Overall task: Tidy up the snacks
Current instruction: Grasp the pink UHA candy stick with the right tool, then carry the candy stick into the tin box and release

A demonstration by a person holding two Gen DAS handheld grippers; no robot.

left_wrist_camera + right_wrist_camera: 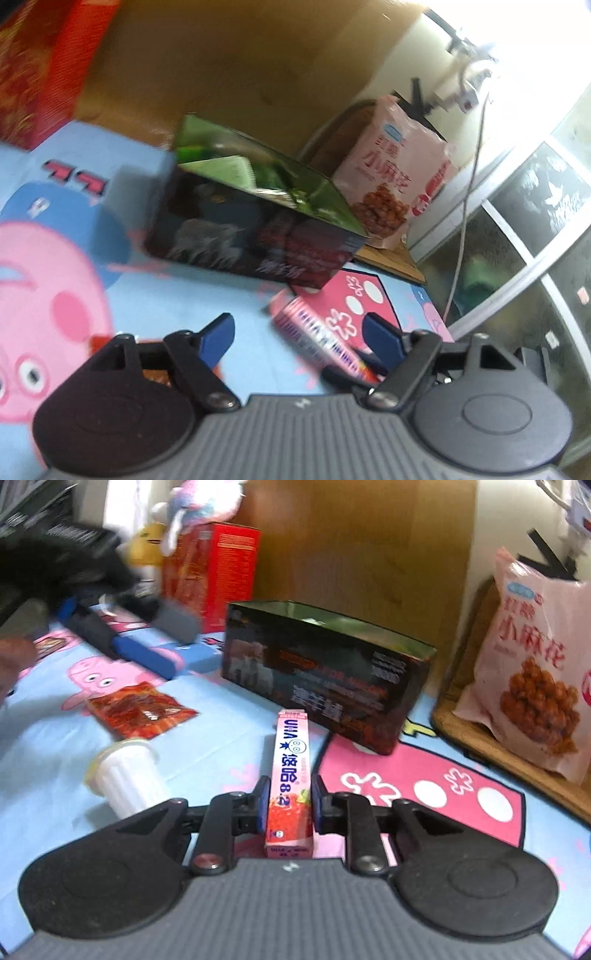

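My right gripper [289,801] is shut on a long pink UHA candy box [290,771], held just above the cartoon cloth and pointing at an open dark box [325,675]. The candy box also shows in the left wrist view [317,336], near the right finger. My left gripper [299,332] is open and empty, in front of the same dark box [255,229], whose green-lined inside holds some packets. In the right wrist view the left gripper [122,635] shows blurred at the far left. A red snack packet [140,709] and a white jelly cup [125,775] lie on the cloth.
A pink snack bag [539,686] leans at the right on a wooden tray [509,775]; it also shows in the left wrist view [395,173]. A red carton [214,568] stands at the back left, with plush toys [184,513] behind it. A wooden panel [362,542] backs the scene.
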